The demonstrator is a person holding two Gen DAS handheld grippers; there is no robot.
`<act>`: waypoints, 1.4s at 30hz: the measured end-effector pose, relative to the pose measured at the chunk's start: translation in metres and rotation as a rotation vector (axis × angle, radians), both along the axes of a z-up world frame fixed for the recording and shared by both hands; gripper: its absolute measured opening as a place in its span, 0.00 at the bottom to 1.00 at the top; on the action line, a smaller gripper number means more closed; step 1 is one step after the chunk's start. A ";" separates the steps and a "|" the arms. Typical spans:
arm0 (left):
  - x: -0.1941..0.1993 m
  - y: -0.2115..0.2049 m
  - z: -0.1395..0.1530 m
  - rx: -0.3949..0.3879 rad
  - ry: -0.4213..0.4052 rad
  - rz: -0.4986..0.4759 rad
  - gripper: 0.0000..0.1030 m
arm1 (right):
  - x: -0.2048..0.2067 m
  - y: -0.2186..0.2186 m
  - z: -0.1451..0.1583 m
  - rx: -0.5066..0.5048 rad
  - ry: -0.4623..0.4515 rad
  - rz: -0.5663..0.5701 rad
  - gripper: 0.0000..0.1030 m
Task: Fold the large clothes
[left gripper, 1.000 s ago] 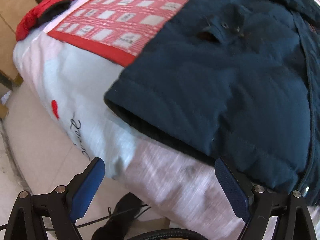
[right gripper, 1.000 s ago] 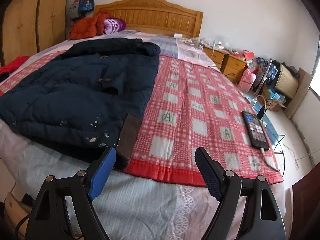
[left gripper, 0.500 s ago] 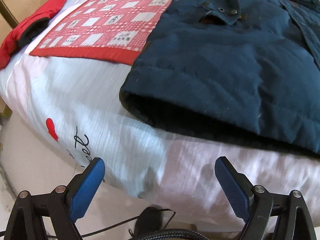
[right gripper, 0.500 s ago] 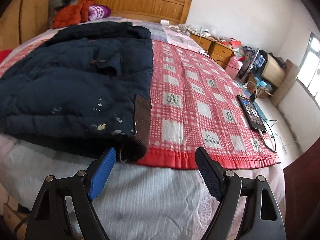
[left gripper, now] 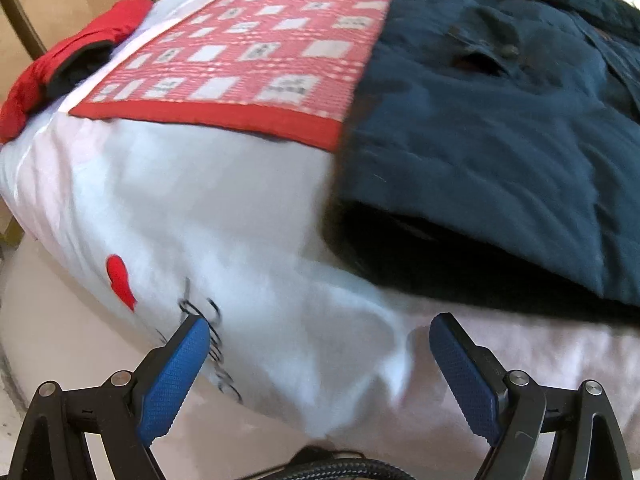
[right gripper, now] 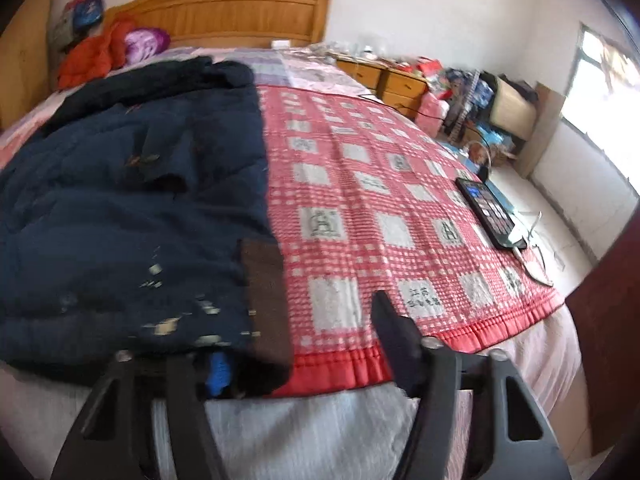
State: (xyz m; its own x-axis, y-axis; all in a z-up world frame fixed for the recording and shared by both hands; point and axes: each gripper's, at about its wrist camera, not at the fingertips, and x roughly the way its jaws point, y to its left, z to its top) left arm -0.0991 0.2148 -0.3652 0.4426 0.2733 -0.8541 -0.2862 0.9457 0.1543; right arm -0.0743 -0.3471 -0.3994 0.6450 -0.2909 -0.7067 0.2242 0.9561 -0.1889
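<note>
- Two grippers work at the foot edge of the bed, and both views are smeared with motion blur, so fine detail is hard to make out.
- Right gripper (right gripper: 304, 344): jaws spread wide, its left blue pad tucked under the brown cuff (right gripper: 266, 304) and mostly hidden by it (whether it touches the fabric I cannot tell).
- Left gripper (left gripper: 320, 364): jaws wide apart with nothing between them, over the white sheet (left gripper: 224, 216), just short of the jacket's open hem.
- The navy jacket (right gripper: 132, 216) lies flat on the bed's left half, partly over the red checked blanket (right gripper: 380, 208), its far edge cut off in the left view.
- Black cursive writing on the sheet beside a red mark (left gripper: 120, 280) is unreadable; the blanket's white squares carry small characters, also too blurred.
- A phone (right gripper: 490, 210) lies near the blanket's right edge.
</note>
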 end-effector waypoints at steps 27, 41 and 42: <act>0.068 0.029 -0.010 -0.047 -0.132 -0.198 0.54 | 0.008 -0.018 -0.009 0.129 0.031 -0.001 0.38; 0.069 0.018 0.004 -0.058 -0.149 -0.220 0.17 | 0.005 -0.016 -0.002 0.164 0.019 0.069 0.17; 0.068 0.018 0.005 -0.060 -0.144 -0.214 0.17 | 0.006 -0.016 -0.003 0.163 0.030 0.074 0.17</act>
State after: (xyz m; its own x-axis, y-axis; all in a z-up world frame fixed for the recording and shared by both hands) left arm -0.0306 0.2328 -0.3604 0.6028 0.1108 -0.7902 -0.0937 0.9933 0.0679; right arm -0.0688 -0.3628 -0.4021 0.6384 -0.1235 -0.7598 0.1488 0.9882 -0.0357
